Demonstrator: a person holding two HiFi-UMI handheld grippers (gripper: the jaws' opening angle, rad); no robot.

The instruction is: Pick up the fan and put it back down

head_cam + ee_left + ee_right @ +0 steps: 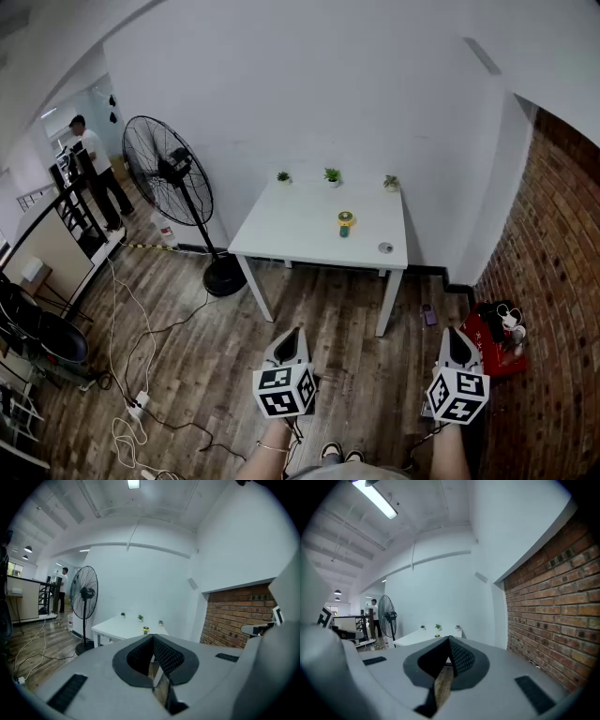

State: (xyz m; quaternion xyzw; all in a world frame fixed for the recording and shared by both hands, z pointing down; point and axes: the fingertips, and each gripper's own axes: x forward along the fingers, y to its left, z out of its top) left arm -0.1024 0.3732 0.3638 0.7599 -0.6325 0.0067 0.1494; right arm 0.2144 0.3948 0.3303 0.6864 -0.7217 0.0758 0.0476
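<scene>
My left gripper (pixel 292 330) has its jaws drawn together with nothing between them, and my right gripper (pixel 453 331) is the same, tips meeting and empty. Both hang low in front of me over the dark wood-plank floor (pixel 328 375), pointing forward. Ahead, well apart from either one, stands the white rectangular worktop (pixel 300 225), and on its right-hand half sits the small yellow-and-green fan (pixel 345 223), upright, its long axis vertical. I take this to be the fan meant rather than the tall black pedestal fan (pixel 173 173) on the floor to the left. The small fan lies between my two lines of reach but closer to the left one. Along the left gripper (pixel 153 639) it shows just above the jaw tips, almost dead ahead (pixel 146 630). Along the right gripper (pixel 449 640) it sits a little to the left of the tips (pixel 437 636). I judge the left is nearer, and I must walk closer and open it first.
</scene>
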